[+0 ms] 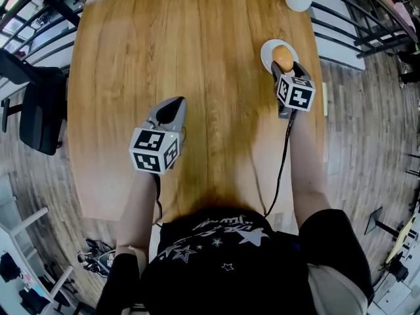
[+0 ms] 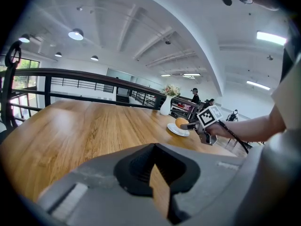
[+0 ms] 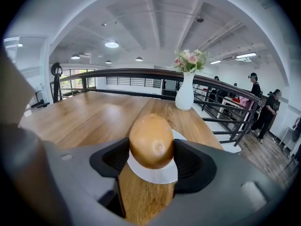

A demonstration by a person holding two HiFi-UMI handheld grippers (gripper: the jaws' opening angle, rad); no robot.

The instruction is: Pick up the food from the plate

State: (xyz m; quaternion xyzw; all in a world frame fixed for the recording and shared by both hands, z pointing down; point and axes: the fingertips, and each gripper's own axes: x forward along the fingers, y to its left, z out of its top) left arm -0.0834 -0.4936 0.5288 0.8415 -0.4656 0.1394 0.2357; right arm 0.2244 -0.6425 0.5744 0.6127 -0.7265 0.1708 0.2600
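Food (image 3: 150, 140), a smooth, glossy, egg-shaped brown roll, sits on a small round white plate (image 3: 157, 175) near the far right corner of the wood-grain table (image 1: 197, 58). Right claw (image 1: 284, 69) straddles it, dark pads clamped on both flanks, apparently set for a lift. Left claw (image 1: 174, 104) clenched, empty, parked mid-table, out of the way.

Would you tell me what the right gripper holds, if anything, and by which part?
The right gripper clamps the round brown food by its two opposite sides.
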